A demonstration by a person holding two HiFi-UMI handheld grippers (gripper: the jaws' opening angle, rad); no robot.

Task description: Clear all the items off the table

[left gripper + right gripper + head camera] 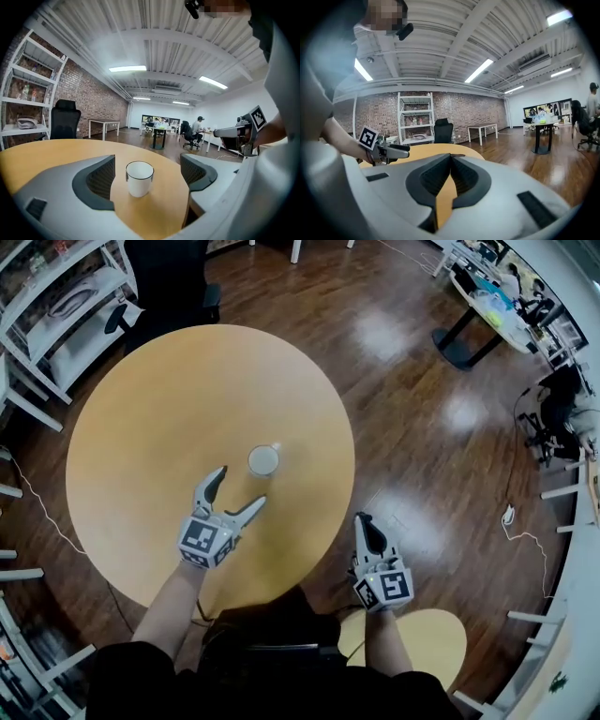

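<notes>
Where the cup [263, 460] stands: upright on the round table [131, 427].
Left gripper [241, 486]: jaws apart, cup just ahead, untouched.
Right gripper [367, 521]: jaws together, empty, beyond the table edge.

White cup [263, 460] with dark rim; tan table [141, 427]; glossy brown plank floor [422, 381].

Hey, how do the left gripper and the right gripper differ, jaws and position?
The left gripper has its jaws apart; the right gripper has them together. The left gripper hangs over the table, lined up with the white cup without touching it; the right gripper is past the table's edge, above the floor. Both are empty.
</notes>
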